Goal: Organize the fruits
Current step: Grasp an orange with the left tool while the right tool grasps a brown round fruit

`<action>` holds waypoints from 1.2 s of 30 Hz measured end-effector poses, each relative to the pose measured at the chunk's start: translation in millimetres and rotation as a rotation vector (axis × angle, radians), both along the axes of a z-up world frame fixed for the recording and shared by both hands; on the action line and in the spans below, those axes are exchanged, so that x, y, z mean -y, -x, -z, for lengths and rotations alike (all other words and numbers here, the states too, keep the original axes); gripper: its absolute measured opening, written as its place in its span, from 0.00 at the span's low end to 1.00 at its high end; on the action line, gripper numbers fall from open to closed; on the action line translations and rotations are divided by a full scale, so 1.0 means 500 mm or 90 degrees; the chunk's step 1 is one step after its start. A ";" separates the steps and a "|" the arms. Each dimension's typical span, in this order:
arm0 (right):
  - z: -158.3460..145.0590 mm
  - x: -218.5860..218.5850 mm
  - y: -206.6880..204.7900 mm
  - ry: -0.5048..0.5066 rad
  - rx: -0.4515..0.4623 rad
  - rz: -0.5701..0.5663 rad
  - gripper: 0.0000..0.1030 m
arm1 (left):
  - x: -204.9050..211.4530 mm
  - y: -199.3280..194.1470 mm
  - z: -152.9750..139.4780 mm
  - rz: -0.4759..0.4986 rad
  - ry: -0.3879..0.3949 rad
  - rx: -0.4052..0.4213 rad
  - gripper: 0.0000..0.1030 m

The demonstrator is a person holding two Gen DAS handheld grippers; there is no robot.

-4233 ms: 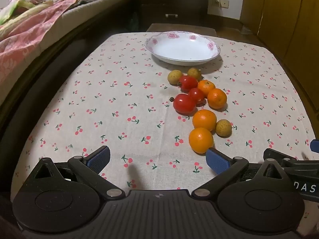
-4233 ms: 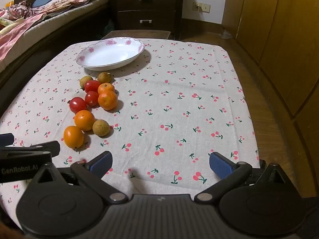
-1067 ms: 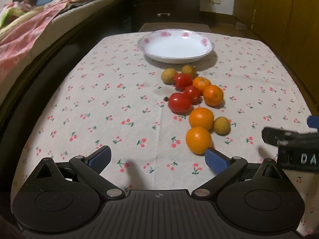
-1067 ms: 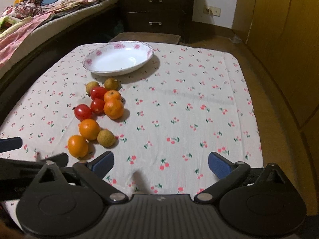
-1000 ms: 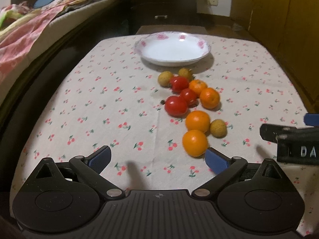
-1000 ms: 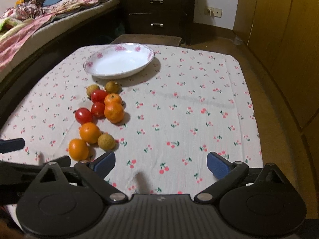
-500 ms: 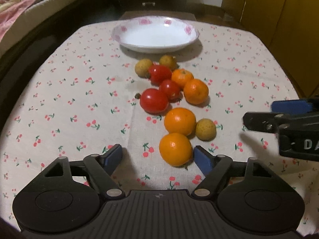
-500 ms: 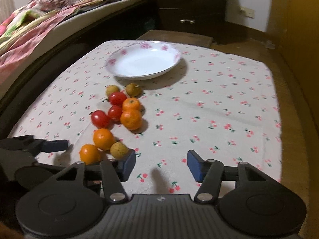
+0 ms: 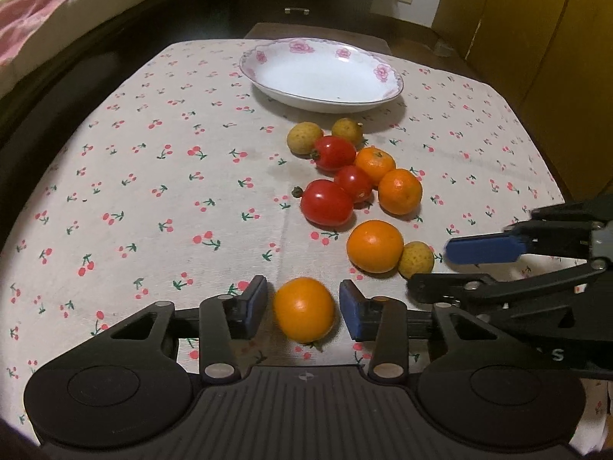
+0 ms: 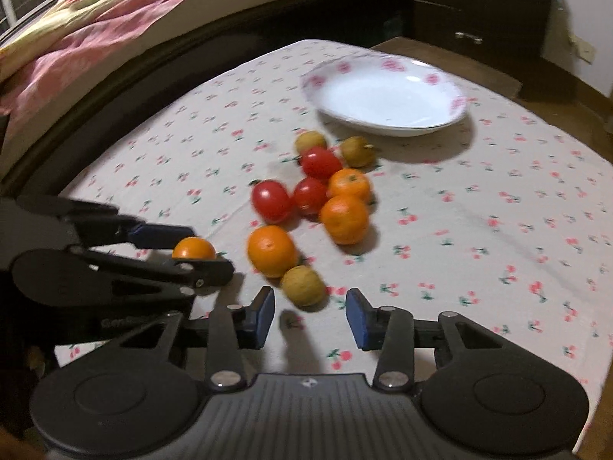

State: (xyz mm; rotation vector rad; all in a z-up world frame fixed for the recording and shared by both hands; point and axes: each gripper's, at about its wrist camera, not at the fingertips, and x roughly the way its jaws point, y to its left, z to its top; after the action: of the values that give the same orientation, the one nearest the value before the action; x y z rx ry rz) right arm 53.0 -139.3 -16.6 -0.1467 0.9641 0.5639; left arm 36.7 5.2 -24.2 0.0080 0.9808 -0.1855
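**Both tongs closing in on the nearest fruit**

While the fruit lies scattered on the cherry-print worktop point(image 9: 153, 161), the left tongs point(image 9: 303, 308) sit low with the nearest orange point(image 9: 304, 308) between their blue pads. Those jaws have just been closing; a thin gap shows on each side of the orange, so the pads are not pressing on it and the orange rests on the cloth.

Just to the right of the left tongs, the right tongs point(image 10: 310, 320) have also just been closing and stand partly narrowed with nothing between their pads. A small yellow-brown fruit point(image 10: 304, 285) lies just ahead of their tips, nearer the left pad, and touches a second orange point(image 10: 272, 251) beyond it. In the left wrist view the right tongs point(image 9: 444, 268) reach in from the right edge, their blue fingertip point(image 9: 481, 250) just beside that small fruit point(image 9: 415, 260).

Farther ahead of both tongs sits a tight cluster: three red tomatoes point(image 9: 326, 202), two more oranges point(image 9: 400, 191) and two more small yellow-brown fruits point(image 9: 304, 137). Beyond the cluster, well ahead of the tongs, a white plate with pink flowers on its rim point(image 9: 264, 57) stands on the worktop with no fruit in it.

Off to the left of the tongs is a bed with a pink cover point(image 10: 76, 38); a dark chest of drawers point(image 10: 479, 4) stands beyond the worktop.
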 end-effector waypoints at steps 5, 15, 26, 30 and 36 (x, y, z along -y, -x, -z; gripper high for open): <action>0.009 -0.015 -0.007 0.020 0.017 -0.024 0.34 | -0.003 0.005 0.002 0.004 -0.007 0.007 0.49; 0.020 -0.025 -0.020 0.037 0.047 -0.055 0.32 | 0.000 0.017 0.013 0.024 -0.034 0.046 0.57; 0.016 -0.029 -0.023 0.047 0.045 -0.040 0.31 | 0.006 0.018 0.013 0.041 -0.039 0.058 0.41; 0.010 -0.015 -0.021 0.053 0.046 -0.022 0.31 | 0.010 0.022 0.010 0.045 -0.047 0.053 0.40; -0.007 0.016 -0.017 0.030 0.046 0.017 0.31 | 0.013 0.016 0.007 0.032 -0.051 0.042 0.40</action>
State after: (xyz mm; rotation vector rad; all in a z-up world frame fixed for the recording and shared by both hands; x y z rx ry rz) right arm 61.5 -147.3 -13.3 -0.1957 0.9080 0.5088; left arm 28.6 -1.4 -27.8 0.1109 0.9227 -0.1913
